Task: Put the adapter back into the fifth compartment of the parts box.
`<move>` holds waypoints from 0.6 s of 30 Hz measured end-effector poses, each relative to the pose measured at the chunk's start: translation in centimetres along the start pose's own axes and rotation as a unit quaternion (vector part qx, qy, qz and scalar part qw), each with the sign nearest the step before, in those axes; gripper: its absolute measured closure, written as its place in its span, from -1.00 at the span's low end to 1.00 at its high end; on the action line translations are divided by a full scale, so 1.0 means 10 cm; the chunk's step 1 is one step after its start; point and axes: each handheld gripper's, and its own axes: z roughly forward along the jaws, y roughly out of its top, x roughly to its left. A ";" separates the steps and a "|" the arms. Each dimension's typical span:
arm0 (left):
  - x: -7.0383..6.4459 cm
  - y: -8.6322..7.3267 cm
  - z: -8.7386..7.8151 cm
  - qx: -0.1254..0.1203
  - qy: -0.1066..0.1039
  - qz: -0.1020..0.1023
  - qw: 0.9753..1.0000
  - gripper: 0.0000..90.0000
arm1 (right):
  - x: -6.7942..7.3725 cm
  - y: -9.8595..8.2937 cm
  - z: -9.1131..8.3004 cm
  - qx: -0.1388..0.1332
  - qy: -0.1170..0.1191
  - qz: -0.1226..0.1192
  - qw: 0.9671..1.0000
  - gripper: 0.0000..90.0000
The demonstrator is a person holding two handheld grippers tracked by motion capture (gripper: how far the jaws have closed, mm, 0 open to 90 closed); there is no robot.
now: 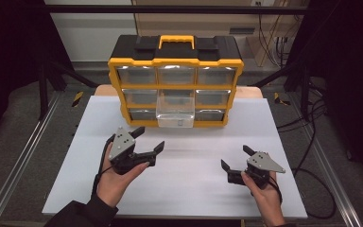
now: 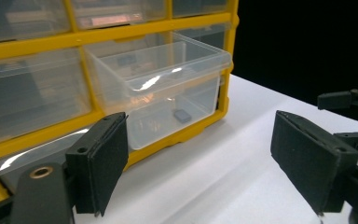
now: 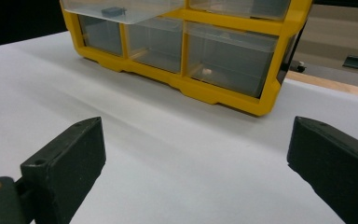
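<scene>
A wide white counter (image 1: pixel 179 179) carries everything here. At its far edge stands an upright yellow-and-black plastic organizer cabinet (image 1: pixel 175 52) with a yellow carry handle on top and three rows of three clear drawers facing the person.

The clear plastic drawer (image 1: pixel 175 109) in the middle column is pulled well out of the cabinet front, overhanging the bottom row; the other drawers sit flush. In the left gripper view its open top and transparent walls are plain to see.

The left gripper (image 1: pixel 147 140), black with a grey three-cornered plate, is held above the counter just in front of the cabinet's left half, near the pulled-out drawer but not touching it. Its jaws are spread wide and grasp nothing.

The right gripper (image 1: pixel 236 159) is held over the counter's right part, well apart from the cabinet; its jaws too are released, with bare counter between them.

A small dark grey flat piece (image 2: pixel 182 115) lies on the floor of the pulled-out drawer. A tiny whitish bit (image 3: pixel 206 71) rests in the bottom-right drawer.
</scene>
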 end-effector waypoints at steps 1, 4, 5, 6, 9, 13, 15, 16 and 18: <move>-0.02 0.01 0.04 0.004 0.002 0.007 1.000 -0.58 | 0.01 0.00 0.00 0.000 0.003 0.001 1.000 -0.90; -0.04 0.03 0.10 0.001 0.015 0.006 1.000 -0.54 | 0.03 -0.01 0.01 0.002 0.008 0.004 1.000 -0.90; -0.04 0.04 0.13 -0.002 0.021 0.005 1.000 -0.51 | 0.03 -0.01 0.01 0.003 0.009 0.003 1.000 -0.90; -0.03 0.04 0.14 -0.004 0.026 0.006 1.000 -0.46 | 0.03 -0.01 0.00 0.001 0.009 0.003 1.000 -0.91; -0.01 0.05 0.20 -0.004 0.038 0.011 0.999 -0.32 | 0.02 -0.01 -0.01 -0.001 0.006 0.005 1.000 -0.91; 0.01 0.07 0.22 -0.010 0.047 0.003 0.999 -0.05 | 0.02 -0.02 0.00 0.002 0.003 0.011 1.000 -0.91; 0.03 0.07 0.21 -0.010 0.051 0.006 0.999 0.11 | 0.03 -0.01 0.01 0.001 0.005 0.017 1.000 -0.91; 0.03 0.07 0.21 -0.012 0.053 0.006 0.999 0.17 | 0.03 -0.01 0.02 0.000 0.008 0.017 1.000 -0.91; 0.05 0.07 0.20 -0.013 0.059 0.011 0.998 0.30 | 0.05 -0.02 0.02 0.003 0.011 0.006 1.000 -0.91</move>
